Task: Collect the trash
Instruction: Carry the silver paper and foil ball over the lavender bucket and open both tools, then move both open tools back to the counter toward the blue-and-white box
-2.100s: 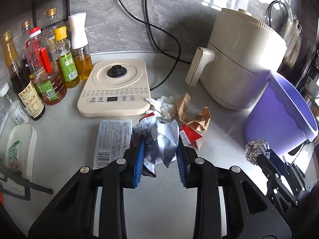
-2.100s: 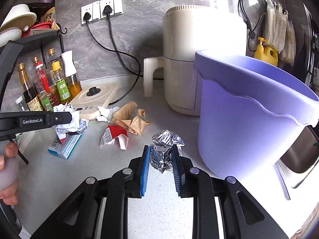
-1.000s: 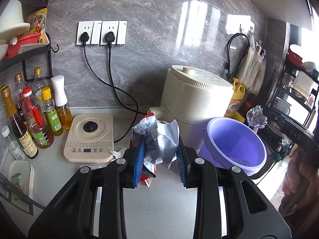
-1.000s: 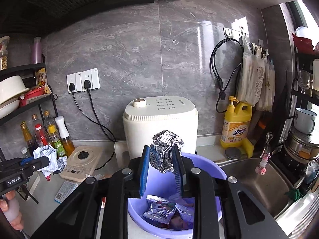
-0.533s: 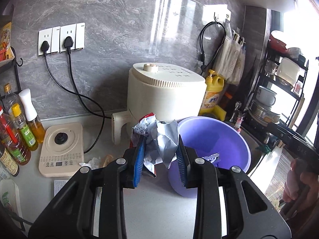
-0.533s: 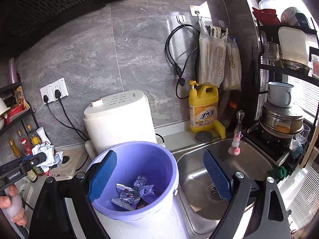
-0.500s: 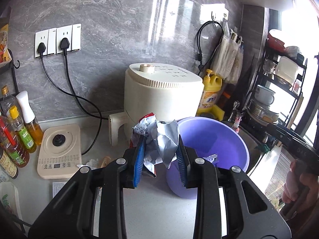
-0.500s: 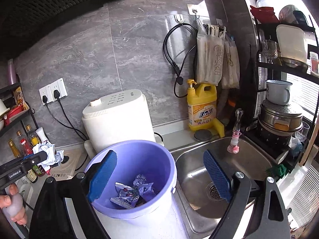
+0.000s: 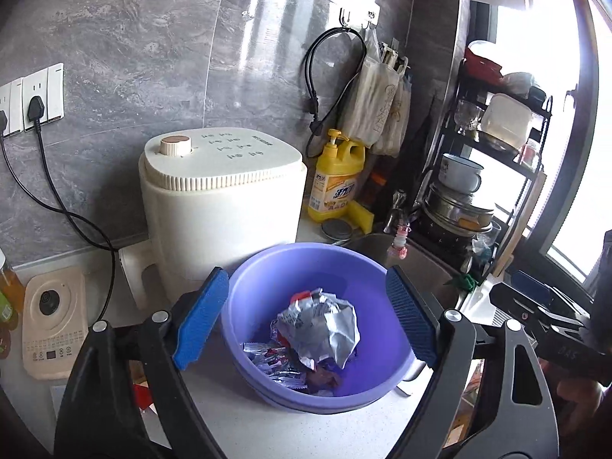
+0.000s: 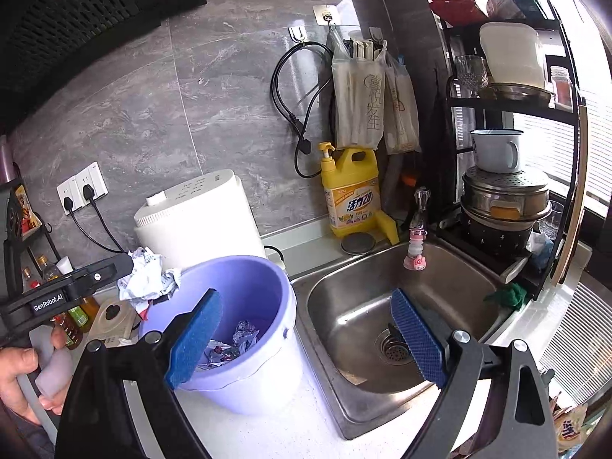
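Both the left tool [image 9: 306, 321] and right tool [image 10: 306, 338] gape wide above the purple bucket's [image 9: 386, 376] rim, crumpled wrapper [image 9: 319, 331] inside.

Black hand-held gripper [image 9: 306, 321] frames, blue textured pads [image 9: 201, 321], silver screws, bare skin

We see strong daylight pouring in from the window [image 9: 573, 176] on the right of both views, blown out to white there. It throws glare streaks across the glossy grey marble wall tiles [image 9: 267, 38] and a sheen on the stainless steel sink basin [image 10: 363, 306]. Fisheye bending curves the edges, with dark vignetted corners. Focus stays fairly sharp, softening towards the rim.
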`<state>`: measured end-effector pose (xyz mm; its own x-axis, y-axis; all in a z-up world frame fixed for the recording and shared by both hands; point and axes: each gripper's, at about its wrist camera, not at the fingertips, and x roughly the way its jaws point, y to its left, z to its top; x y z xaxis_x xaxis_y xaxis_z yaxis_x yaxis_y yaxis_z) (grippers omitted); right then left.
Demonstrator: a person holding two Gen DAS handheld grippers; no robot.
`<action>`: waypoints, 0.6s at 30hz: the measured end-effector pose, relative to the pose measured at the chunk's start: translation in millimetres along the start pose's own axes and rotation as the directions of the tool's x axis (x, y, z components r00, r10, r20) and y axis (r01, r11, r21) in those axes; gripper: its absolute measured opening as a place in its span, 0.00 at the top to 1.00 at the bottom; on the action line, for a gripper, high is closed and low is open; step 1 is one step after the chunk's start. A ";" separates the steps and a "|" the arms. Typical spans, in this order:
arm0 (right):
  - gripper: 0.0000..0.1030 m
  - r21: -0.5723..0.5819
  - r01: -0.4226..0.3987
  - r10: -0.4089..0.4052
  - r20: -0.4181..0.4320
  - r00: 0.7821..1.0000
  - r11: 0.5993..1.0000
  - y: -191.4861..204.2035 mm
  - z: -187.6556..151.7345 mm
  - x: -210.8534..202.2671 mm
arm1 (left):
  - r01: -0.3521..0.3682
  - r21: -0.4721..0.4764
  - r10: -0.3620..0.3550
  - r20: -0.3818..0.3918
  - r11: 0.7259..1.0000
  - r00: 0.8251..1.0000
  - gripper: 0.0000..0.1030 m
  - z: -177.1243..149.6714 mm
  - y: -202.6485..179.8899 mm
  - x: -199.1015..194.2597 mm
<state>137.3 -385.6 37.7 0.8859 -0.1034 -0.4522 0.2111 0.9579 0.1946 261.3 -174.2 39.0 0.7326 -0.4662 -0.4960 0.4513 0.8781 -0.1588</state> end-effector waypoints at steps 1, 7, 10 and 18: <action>0.14 0.004 0.002 -0.002 -0.001 1.000 1.000 -0.9 -0.5 -0.7 | -0.006 0.007 0.006 -0.005 1.000 1.000 0.16 -1.6 -0.8 -0.1; 0.12 -0.005 -0.035 0.035 -0.016 0.999 0.999 10.3 -0.9 6.8 | -0.071 -0.006 0.071 -0.009 0.997 0.997 0.08 -12.2 17.6 -18.1; 0.10 -0.023 -0.077 0.076 -0.030 0.997 0.997 24.6 -1.9 11.8 | -0.125 -0.031 0.125 -0.009 0.992 0.992 0.06 -18.5 32.5 -31.8; 0.08 -0.072 -0.183 0.178 -0.075 0.981 0.980 62.8 -8.5 23.2 | -0.260 -0.101 0.259 -0.026 0.960 0.966 0.06 -41.4 73.0 -71.9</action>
<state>167.7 -325.6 32.0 0.8757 0.0893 -0.4745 0.0146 0.9774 0.2110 220.4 -72.1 27.8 0.8108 -0.2201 -0.5425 0.1914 0.9754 -0.1097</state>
